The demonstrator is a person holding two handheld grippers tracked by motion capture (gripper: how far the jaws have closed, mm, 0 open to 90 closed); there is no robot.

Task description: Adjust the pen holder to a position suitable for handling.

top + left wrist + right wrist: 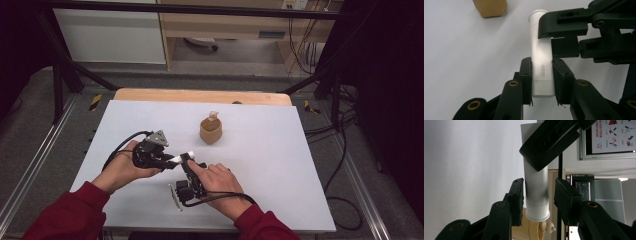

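A white tube marked GLOO (541, 70) hangs level above the white table (280, 165), and my left gripper (541, 77) is shut on its lower half with both pads pressed to its sides. In the high view the tube (182, 156) spans the gap between my left gripper (172, 160) and my right gripper (189, 162). My right gripper (539, 200) straddles the tube's (536, 187) other end, near its collar. One pad lies at the tube and a slit shows before the other, so it stands open.
A tan wooden cup (210, 131) with a small pale figure (214, 116) in it stands beyond the hands at mid-table. Black cables (125, 142) trail from both grippers. A wooden strip (200, 95) borders the table's far edge, with frame rails on both sides.
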